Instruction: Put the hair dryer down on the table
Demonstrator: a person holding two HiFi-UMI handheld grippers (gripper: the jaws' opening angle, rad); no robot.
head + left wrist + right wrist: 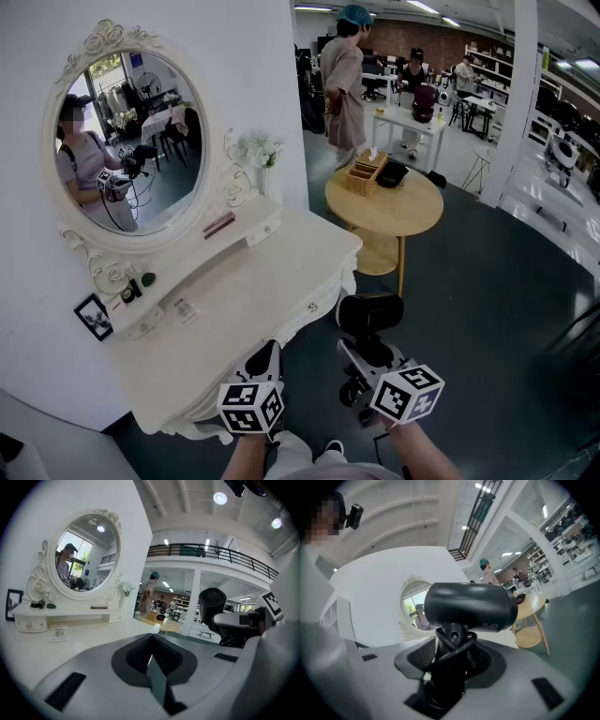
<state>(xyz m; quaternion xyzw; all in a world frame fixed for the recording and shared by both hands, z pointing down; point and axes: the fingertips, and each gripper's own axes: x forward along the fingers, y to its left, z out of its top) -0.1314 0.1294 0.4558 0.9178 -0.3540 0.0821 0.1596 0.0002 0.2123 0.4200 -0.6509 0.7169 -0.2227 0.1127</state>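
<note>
A black hair dryer (369, 313) is held upright off the front right corner of the white vanity table (253, 295), above the dark floor. My right gripper (360, 354) is shut on its handle, with the cord looped round the handle. In the right gripper view the dryer's barrel (468, 605) lies crosswise above the jaws of my right gripper (451, 657). My left gripper (266, 360) hovers at the table's front edge, shut and empty. In the left gripper view the pads of my left gripper (151, 646) meet, and the hair dryer (212, 603) shows at the right.
An oval mirror (131, 141) stands at the back of the vanity, with a small picture frame (94, 317), flowers (260, 150) and small items on its shelf. A round wooden table (394, 214) with a box stands beyond. A person (345, 80) stands behind it.
</note>
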